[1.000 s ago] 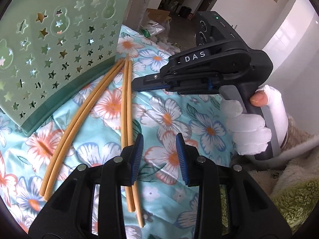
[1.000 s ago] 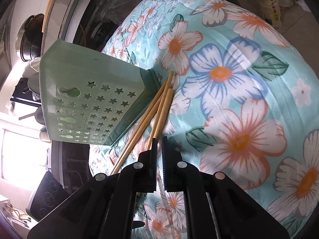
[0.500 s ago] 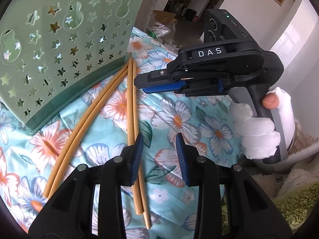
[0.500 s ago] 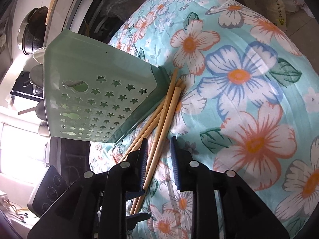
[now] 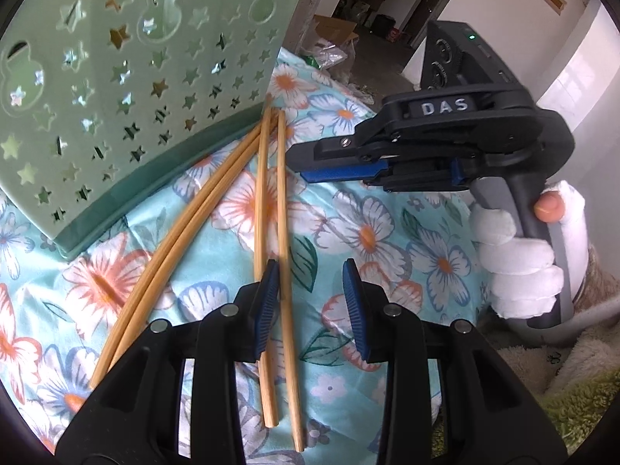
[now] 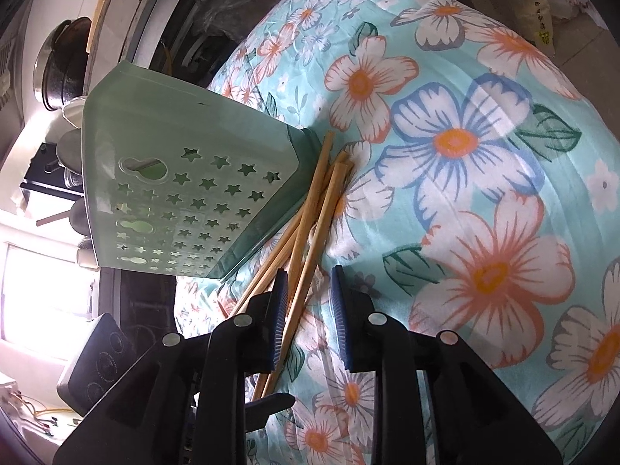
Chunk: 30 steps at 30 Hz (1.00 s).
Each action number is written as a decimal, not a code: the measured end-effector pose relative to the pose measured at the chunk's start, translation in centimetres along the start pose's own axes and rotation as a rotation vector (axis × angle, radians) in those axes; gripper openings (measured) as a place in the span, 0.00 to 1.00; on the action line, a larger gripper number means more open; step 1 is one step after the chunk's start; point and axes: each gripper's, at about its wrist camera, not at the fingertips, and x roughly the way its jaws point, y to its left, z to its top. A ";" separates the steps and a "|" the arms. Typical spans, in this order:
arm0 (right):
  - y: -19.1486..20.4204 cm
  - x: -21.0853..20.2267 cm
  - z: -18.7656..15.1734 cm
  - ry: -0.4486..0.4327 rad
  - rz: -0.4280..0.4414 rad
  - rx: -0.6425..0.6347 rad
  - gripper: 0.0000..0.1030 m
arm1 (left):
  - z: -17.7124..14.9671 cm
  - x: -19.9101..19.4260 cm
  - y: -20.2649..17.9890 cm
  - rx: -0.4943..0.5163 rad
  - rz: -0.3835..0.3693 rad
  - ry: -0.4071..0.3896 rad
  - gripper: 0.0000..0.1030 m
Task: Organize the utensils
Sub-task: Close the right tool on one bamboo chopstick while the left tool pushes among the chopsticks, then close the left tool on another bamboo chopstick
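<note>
Lying on a floral cloth (image 5: pixel 387 232): four wooden chopsticks (image 5: pixel 271 209), fanned out from a point where their far ends meet beside the dark lower edge of a green holder (image 5: pixel 128 89). Two curve off to the left in the left wrist view, side by side and touching; two run nearly straight toward the camera, close together but apart along most of their length.

Standing tilted on the cloth, that holder: pale green plastic, pierced with star and gourd-shaped holes, at the chopsticks' far ends.

Hovering over the near ends of the straight pair, the left gripper (image 5: pixel 310 294), jaws parted, blue pads on either side of empty cloth and one stick; left pad lies over the neighbouring stick, contact unclear. Nothing pinched.

Coming in from the right in the same view, the right gripper (image 5: pixel 310 162), black with blue pads and "DAS" on its body, held by a hand (image 5: pixel 519 255) in a white glove. Jaws recently opening from nearly closed, now a little apart. Seen from its own camera (image 6: pixel 308 306), two chopsticks (image 6: pixel 310 232) pass between the pads, not squeezed.

Beyond the cloth: a dim room, a doorway and boxes on one side, pots (image 6: pixel 58 66) on a shelf on the other.
</note>
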 end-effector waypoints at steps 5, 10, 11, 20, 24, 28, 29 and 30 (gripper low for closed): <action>0.2 0.2 0.0 0.000 -0.011 -0.008 0.22 | 0.3 0.2 -0.2 -0.006 -0.053 0.002 0.31; 1.0 0.9 -0.1 0.006 -0.066 -0.042 0.22 | 0.4 1.0 -1.8 0.027 -0.148 0.013 0.31; 1.1 1.1 -0.1 0.009 -0.071 -0.040 0.22 | 0.4 1.0 -2.0 0.033 -0.155 0.013 0.31; 0.9 1.1 0.1 0.004 -0.115 -0.065 0.09 | 0.7 -0.8 -1.0 0.022 -0.149 -0.052 0.31; 0.5 0.0 -0.1 -0.008 -0.127 -0.073 0.09 | 1.1 -1.6 -0.4 0.018 -0.096 -0.095 0.31; -0.3 -1.5 -0.1 -0.032 -0.146 -0.061 0.09 | 1.4 -1.0 -0.8 0.080 0.082 -0.093 0.31; -0.6 -1.8 -0.2 -0.037 -0.149 -0.056 0.09 | 1.5 -0.6 -1.0 0.100 0.131 -0.084 0.31; -0.9 -2.0 -0.3 -0.040 -0.149 -0.050 0.09 | 1.4 -0.2 -1.1 0.116 0.166 -0.075 0.31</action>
